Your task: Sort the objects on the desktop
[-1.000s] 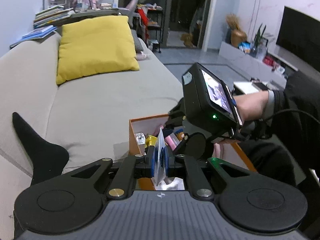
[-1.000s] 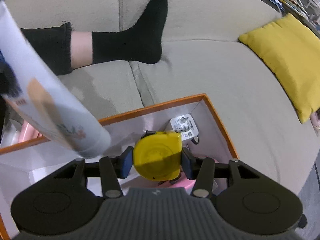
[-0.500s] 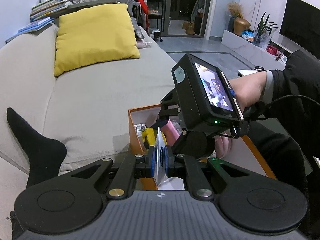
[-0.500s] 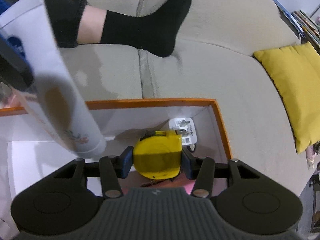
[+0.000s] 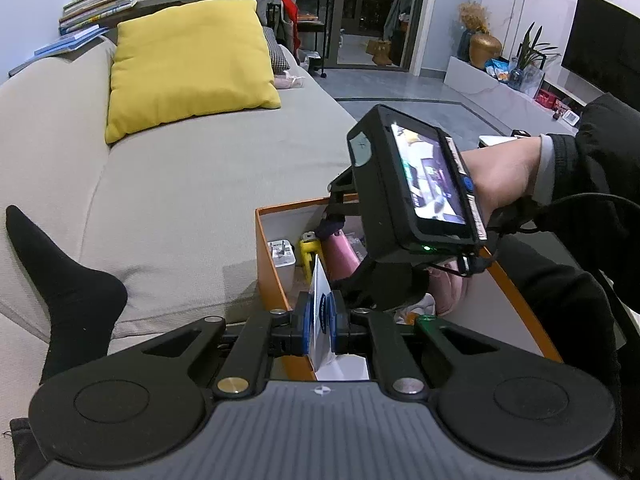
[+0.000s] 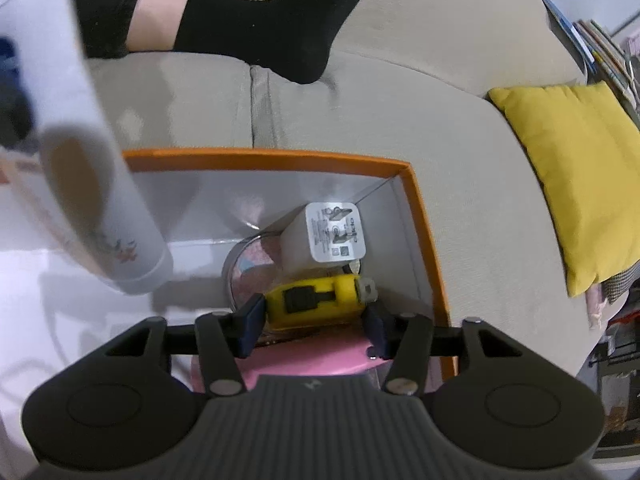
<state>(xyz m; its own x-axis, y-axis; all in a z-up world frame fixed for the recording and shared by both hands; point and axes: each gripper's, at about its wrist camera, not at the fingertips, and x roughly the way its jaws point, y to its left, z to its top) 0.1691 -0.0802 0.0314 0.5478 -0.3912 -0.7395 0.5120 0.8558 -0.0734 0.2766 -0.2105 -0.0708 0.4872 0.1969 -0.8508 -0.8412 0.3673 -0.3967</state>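
Observation:
In the right wrist view my right gripper (image 6: 314, 318) hangs over the far right corner of the orange box (image 6: 424, 216). Its jaws are opening around a yellow tape measure (image 6: 316, 300), which lies on its side; the right pad stands clear of it. A white charger (image 6: 334, 236) and a round tin (image 6: 244, 268) lie just beyond, and a pink object (image 6: 312, 360) lies under the fingers. My left gripper (image 5: 320, 312) is shut on a flat white tube (image 5: 320, 300) over the box's near edge. That tube (image 6: 100, 220) slants in at the left.
The box sits on a beige sofa (image 5: 180, 184) with a yellow cushion (image 5: 188, 60) at the back. A foot in a black sock (image 5: 68, 292) rests on the seat to the left. A sleeved arm (image 5: 580, 184) holds the right gripper.
The right gripper rolled and its jaws widened. The tape measure tipped from upright onto its side, lower in the box corner. The left gripper kept its hold on the tube.

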